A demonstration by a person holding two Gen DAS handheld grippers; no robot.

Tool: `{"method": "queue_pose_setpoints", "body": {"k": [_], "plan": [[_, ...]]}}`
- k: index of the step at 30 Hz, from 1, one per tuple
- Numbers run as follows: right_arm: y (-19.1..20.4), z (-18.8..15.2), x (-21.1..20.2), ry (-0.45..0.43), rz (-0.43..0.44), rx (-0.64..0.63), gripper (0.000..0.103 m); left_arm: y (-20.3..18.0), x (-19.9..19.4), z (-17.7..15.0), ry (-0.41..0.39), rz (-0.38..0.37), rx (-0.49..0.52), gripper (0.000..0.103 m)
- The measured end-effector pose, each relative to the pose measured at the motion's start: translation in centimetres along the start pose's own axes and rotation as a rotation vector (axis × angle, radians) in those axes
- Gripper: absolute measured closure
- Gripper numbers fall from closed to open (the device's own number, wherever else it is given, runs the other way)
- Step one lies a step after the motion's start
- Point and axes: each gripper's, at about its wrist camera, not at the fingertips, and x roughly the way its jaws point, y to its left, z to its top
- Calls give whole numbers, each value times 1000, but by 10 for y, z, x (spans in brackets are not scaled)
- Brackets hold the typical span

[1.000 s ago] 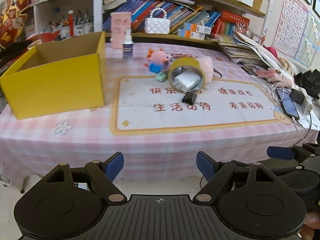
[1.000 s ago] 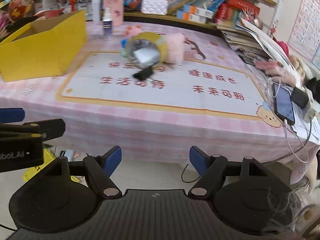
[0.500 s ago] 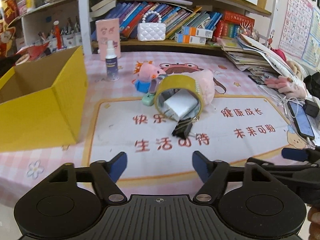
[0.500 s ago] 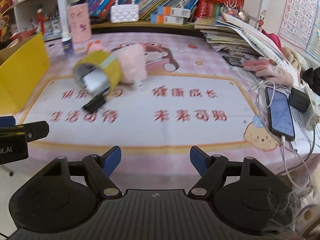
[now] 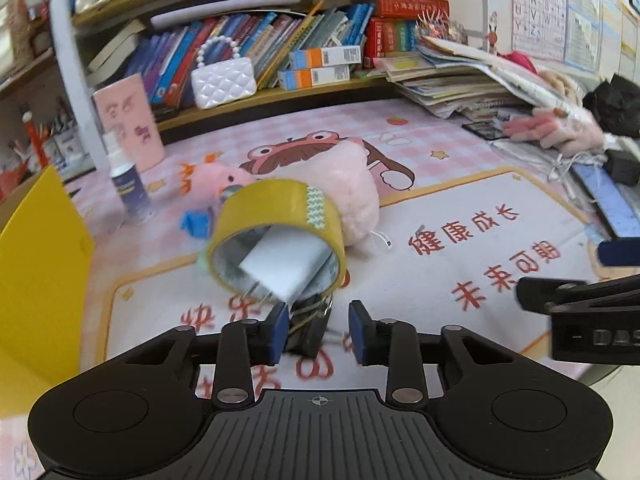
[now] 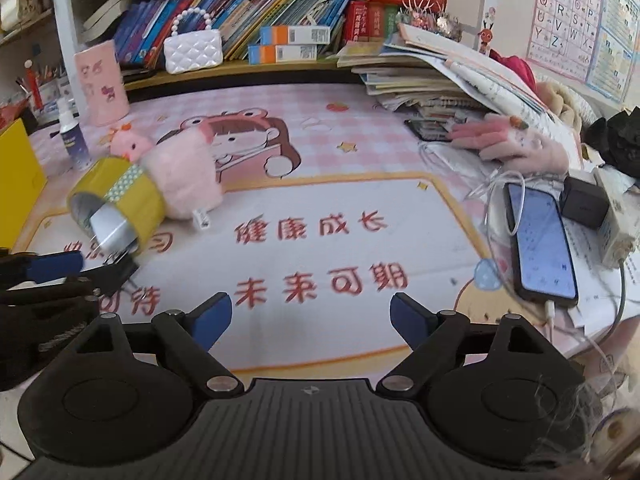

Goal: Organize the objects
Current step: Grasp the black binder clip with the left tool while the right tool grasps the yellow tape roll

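Left gripper [image 5: 319, 332]: blue rubber pads on black jointed fingers, jaws narrow and closing. The black binder clip [image 5: 310, 330] stands between the pads; the left pad touches or nearly touches its side, while a gap shows on the right, so no full grip yet. Clip: folded black metal body with wire handles; its long axis runs away from the camera toward the tape roll.

Landmark: yellow packing-tape roll [image 5: 276, 240], a glossy hoop lying on its side, open end tilted toward the left camera. A white charger plug [image 5: 286, 266], smooth and boxy, sits inside it with its metal prongs pointing down and out toward the clip. The clip lies just in front of the roll's lower rim, touching or nearly so. Behind the roll, in contact: a fluffy pink plush piece [image 5: 352, 196] and a small pink plush toy [image 5: 212, 180]. Well left of the roll: yellow cardboard box [image 5: 40, 280], matte wall.

Right gripper [image 6: 311, 318]: jaws wide and opening, nothing between them, only the printed table mat [image 6: 320, 248] beneath, right of the roll.

Versus a second ago: both grippers were off the table's near edge with the left jaws wide; the left now sits at the clip.
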Motion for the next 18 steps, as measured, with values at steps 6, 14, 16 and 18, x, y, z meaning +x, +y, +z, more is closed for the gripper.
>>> {"method": "queue_pose_setpoints", "body": {"k": [6,14,16,18], "plan": [[-7,8,2,-11,24,-14,17,-8,10,3,-15,69,65,103],[26,21,11,-41,203,-154,18,49,-33,-20,28,73,-324,103],[40,24,17,-52,236,-207,20,63,-43,-33,55,98,-407,103],[57,25,26,-70,252,-275,23,68,-51,-43,71,126,-437,103]]}}
